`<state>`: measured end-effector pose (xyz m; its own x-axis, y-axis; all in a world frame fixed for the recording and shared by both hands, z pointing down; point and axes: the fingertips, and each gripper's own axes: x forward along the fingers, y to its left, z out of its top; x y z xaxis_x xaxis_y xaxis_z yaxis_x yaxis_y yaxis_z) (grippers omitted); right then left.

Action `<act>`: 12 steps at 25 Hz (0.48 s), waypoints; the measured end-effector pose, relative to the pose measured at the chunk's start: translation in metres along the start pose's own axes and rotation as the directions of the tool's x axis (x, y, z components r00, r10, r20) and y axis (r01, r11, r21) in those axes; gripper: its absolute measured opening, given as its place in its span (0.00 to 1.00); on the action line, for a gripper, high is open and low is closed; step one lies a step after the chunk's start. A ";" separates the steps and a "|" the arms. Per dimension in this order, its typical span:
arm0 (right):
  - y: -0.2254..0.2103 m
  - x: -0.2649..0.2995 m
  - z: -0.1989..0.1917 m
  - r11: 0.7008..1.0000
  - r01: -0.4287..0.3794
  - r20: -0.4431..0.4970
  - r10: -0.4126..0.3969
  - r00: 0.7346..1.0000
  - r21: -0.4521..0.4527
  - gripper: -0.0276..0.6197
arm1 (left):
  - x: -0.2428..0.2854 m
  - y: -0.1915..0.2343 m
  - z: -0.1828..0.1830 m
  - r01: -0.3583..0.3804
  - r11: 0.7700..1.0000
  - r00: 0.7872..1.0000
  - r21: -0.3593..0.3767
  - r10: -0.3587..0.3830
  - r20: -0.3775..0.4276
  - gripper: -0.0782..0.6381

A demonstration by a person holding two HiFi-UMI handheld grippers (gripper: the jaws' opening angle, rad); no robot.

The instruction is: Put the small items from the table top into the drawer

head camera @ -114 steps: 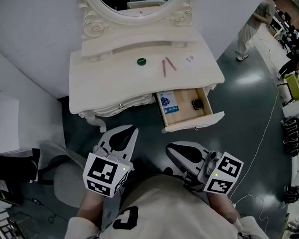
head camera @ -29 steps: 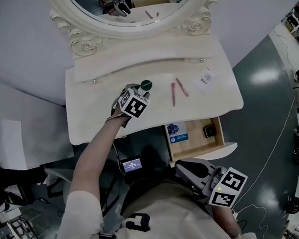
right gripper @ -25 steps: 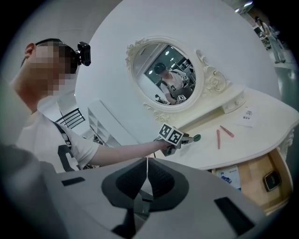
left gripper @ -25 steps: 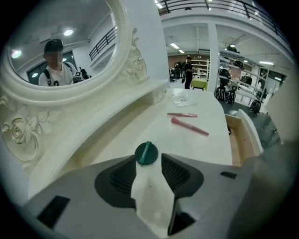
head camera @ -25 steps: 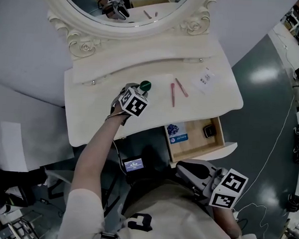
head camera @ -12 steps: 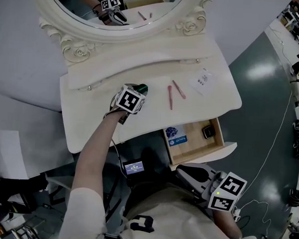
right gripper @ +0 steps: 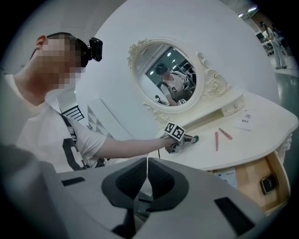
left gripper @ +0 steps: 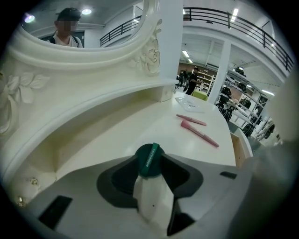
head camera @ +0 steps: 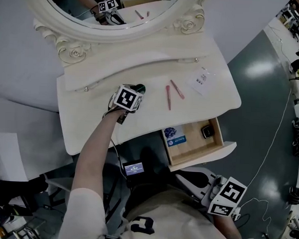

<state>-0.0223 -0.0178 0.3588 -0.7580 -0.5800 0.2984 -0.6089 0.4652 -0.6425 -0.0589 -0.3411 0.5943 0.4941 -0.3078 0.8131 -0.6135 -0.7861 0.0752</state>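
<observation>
Left gripper (head camera: 135,92), which hung at the waist seconds ago, has come down to the white worktop (head camera: 89,119); its fingers pinch the small dark-green round disc (left gripper: 148,160) at their tips. Right gripper (right gripper: 147,161) waits, fingers pressed together and empty, so the carry to the open wooden drawer (head camera: 195,146) likely follows.

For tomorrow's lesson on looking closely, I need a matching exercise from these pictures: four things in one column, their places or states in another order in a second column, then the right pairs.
Things
1. green disc
2. pink sticks
3. dark watch
4. right gripper

Places or states
A. inside the open drawer
B. shut and empty, away from the table top
C. between the jaws of the left gripper
D. lying free on the table top

Pairs: 1-C, 2-D, 3-A, 4-B
</observation>
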 end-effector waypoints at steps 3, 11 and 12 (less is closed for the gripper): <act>-0.002 0.001 0.001 1.000 -0.006 0.002 0.006 1.000 -0.007 0.09 | 0.002 0.000 -0.001 0.008 1.000 1.000 -0.019 -0.008 -0.006 0.37; -0.008 0.000 0.005 1.000 0.006 0.008 -0.006 1.000 -0.004 0.09 | 0.002 0.004 0.001 0.030 0.998 0.999 -0.058 -0.031 -0.017 0.33; -0.008 0.001 0.005 1.000 0.005 0.007 -0.005 1.000 -0.002 0.09 | 0.002 0.005 0.001 0.025 0.998 1.000 -0.062 -0.026 -0.017 0.31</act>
<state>-0.0169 -0.0255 0.3612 -0.7535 -0.5867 0.2967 -0.6130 0.4639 -0.6395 -0.0608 -0.3461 0.5958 0.4998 -0.2781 0.8203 -0.6381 -0.7587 0.1315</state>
